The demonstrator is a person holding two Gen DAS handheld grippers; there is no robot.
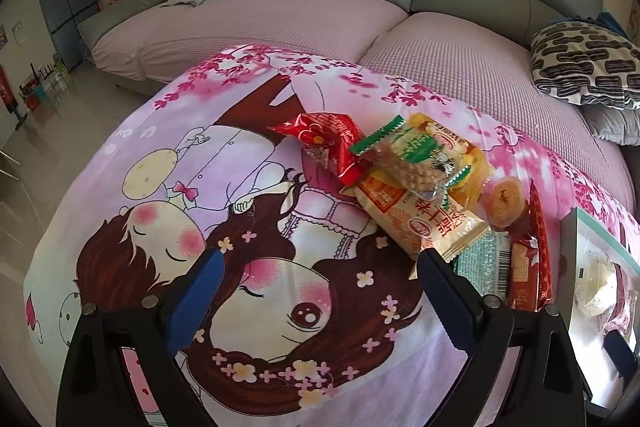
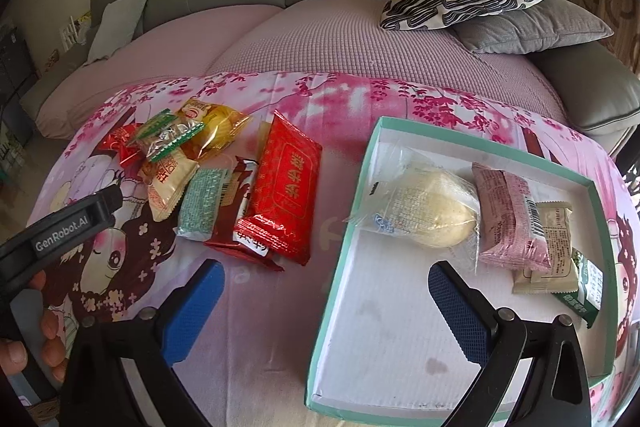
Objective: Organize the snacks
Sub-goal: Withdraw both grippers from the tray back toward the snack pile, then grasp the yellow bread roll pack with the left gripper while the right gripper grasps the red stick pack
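Right gripper: jaws spread wide, nothing held. It hangs over the near-left wall of the box, left finger over the cloth, right finger over the box floor.

Inside the box, ahead and right of the tool: a clear-wrapped bun, then a pink pack lying partly on a beige pack, with a green pack at the right wall.

Ahead and left of the tool, loose on the cloth: a red pack, largest, nearest the box. It overlaps a brown-red bar; a mint pack lies just beside that. Further left, a small heap of overlapping packs.

Left gripper: jaws spread, empty, low over the cloth. Its right finger is just short of the cream pack at the heap's near edge. An orange jelly cup sits to the right of that pack.

Risks, as judged:
- Packs overlap, so two could be pinched together, or a neighbour dragged.
- Slick foil may slip from the pads.
- The box wall could be clipped by the right tool on entry, and the box shifted.
- The bun may be crushed by a firm squeeze.

Writing: "GenRobot.AI" is read on the left tool's body in the right view. Chinese characters are seen on the red and cream packs; smaller print is not legible.
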